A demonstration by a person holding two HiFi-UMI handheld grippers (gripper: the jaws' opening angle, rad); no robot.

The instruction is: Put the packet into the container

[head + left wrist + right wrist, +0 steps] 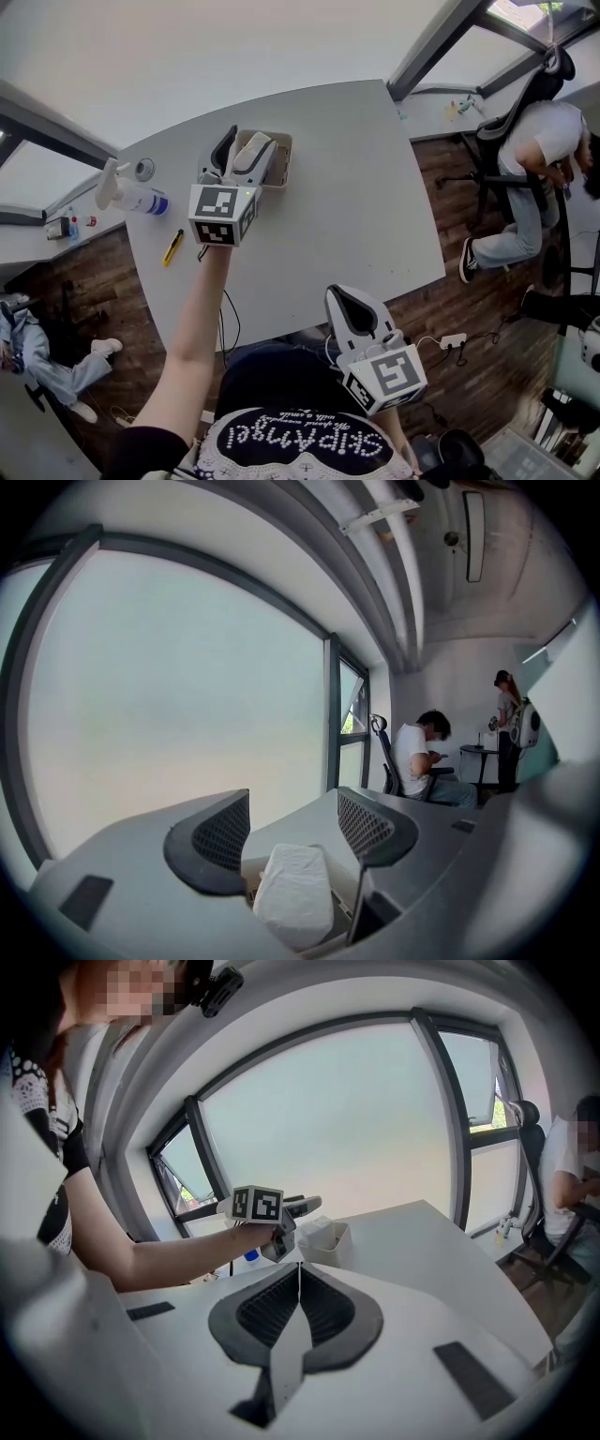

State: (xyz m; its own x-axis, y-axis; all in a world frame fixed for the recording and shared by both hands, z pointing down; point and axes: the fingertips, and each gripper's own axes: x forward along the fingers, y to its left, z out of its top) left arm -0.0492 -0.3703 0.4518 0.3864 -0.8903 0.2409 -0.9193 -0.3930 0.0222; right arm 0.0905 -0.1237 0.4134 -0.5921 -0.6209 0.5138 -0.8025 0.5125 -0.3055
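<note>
A white packet [294,894] lies inside the small beige container [281,142] at the table's far side. My left gripper [242,155] hovers just over that container, jaws open, with the packet below the gap and not touching either finger [217,841]. The container's rim [255,855] shows beside the packet. In the right gripper view the container [336,1239] stands just right of the left gripper [298,1208]. My right gripper [345,305] hangs near my body, off the table's front edge, shut on nothing [300,1283]. In the head view the left gripper hides the packet.
A spray bottle [131,197], a tape roll [143,169] and a yellow pen [173,246] lie at the table's left. The grey table [356,206] has bare surface to the right. A seated person [534,141] is at the far right, and a power strip [451,340] is on the floor.
</note>
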